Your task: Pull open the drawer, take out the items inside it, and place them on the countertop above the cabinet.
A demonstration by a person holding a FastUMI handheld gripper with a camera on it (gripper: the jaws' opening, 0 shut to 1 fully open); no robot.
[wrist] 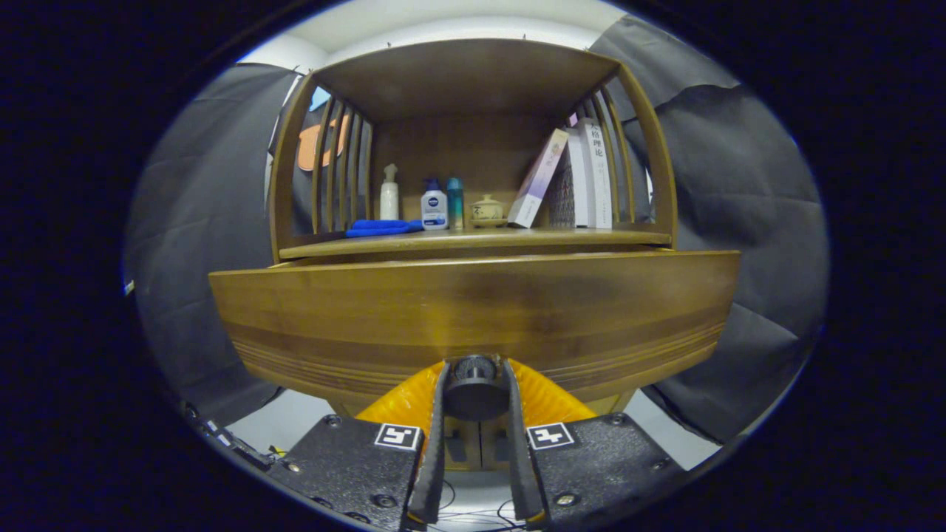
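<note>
A wooden cabinet stands ahead, and its wide drawer front [473, 310] juts toward me, pulled partly out from under the countertop [473, 240]. A round dark knob [474, 388] sits low at the drawer front's middle. My gripper [475, 373] is shut on that knob, one finger pressing on each side of it. The drawer's inside is hidden behind its front panel. On the countertop lie a folded blue cloth [380, 227], a white spray bottle [389, 193], a white and blue bottle [434, 206], a teal bottle [454, 202] and a small lidded pot [487, 209].
Several books [573, 181] lean at the countertop's right end under a wooden shelf roof [465, 74] with slatted sides. Black cloth walls hang left and right of the cabinet. Pale floor shows below the drawer on both sides.
</note>
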